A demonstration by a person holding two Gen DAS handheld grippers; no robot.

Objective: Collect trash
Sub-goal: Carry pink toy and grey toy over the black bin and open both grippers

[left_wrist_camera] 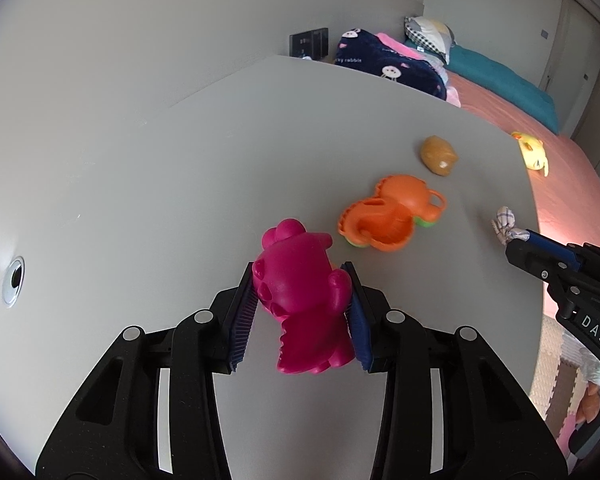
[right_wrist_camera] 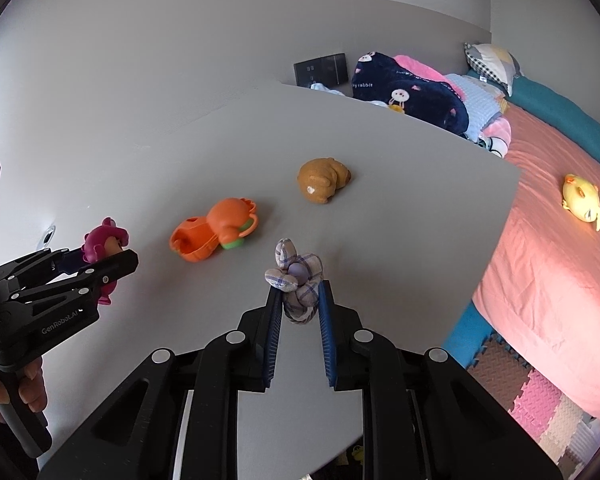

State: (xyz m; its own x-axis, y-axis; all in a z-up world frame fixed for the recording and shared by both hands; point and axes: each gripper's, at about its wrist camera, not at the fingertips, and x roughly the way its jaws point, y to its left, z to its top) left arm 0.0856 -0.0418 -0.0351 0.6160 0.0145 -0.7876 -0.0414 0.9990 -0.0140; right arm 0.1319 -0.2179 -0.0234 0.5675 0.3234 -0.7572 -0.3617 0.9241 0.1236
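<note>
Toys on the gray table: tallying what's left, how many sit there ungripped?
2: the orange toy at mid-table, and the brown toy beyond it. None look hidden.

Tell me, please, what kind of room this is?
Probably a bedroom, perhaps a child's: a bed with a pink sheet stands beside the grey table, with a folded rabbit blanket and foam floor mats.

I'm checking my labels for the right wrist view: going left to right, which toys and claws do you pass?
Left claw gripping the magenta plastic bear → orange plastic toy → right claw holding the checked cloth bundle → brown plush animal → yellow plush duck.
</note>
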